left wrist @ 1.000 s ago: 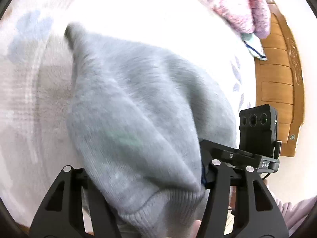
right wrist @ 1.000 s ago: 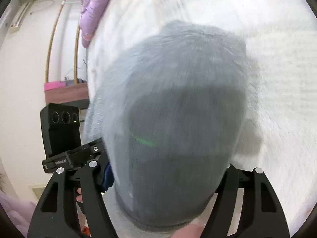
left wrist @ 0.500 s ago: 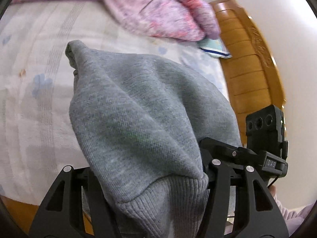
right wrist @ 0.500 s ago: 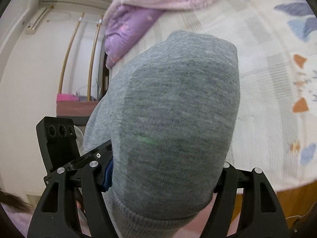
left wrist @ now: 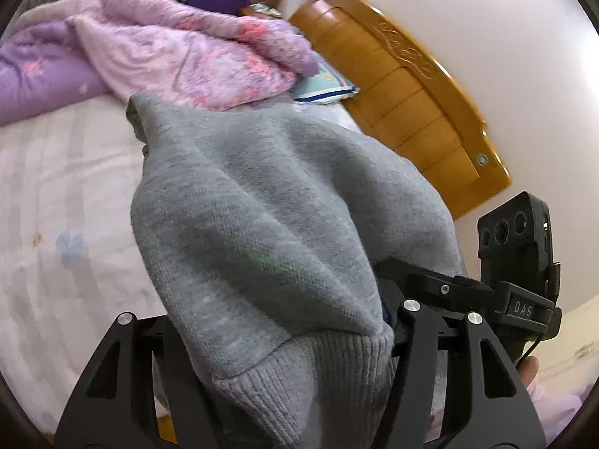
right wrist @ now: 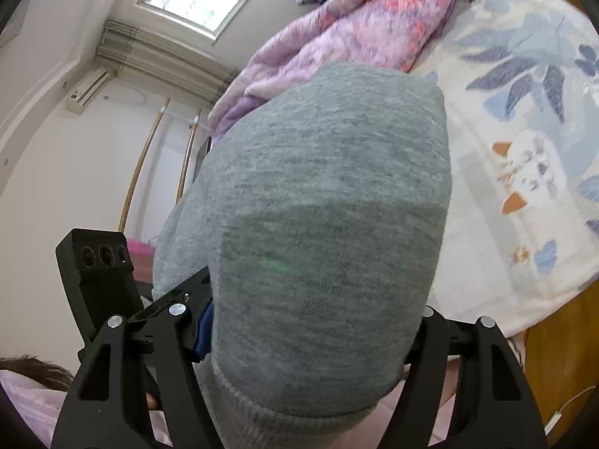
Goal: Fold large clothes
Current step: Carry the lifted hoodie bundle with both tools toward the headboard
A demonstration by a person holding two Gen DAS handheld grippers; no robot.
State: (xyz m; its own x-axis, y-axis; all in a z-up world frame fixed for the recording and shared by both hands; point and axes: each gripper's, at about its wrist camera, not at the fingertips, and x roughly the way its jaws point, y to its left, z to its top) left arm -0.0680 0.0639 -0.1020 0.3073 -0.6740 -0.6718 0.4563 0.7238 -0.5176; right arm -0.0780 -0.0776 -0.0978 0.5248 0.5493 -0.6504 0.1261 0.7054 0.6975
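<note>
Above the bed (left wrist: 56, 187), both hand-held grippers (left wrist: 299, 393) (right wrist: 307, 404) tilt downward, apparently clamping the grey sweater (left wrist: 262, 205).

Home bedroom: bed (left wrist: 56, 194), quilt (left wrist: 179, 60) (floral), wooden headboard (left wrist: 408, 101).

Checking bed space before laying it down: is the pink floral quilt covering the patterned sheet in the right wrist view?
No: the quilt lies bunched at the far end.
</note>
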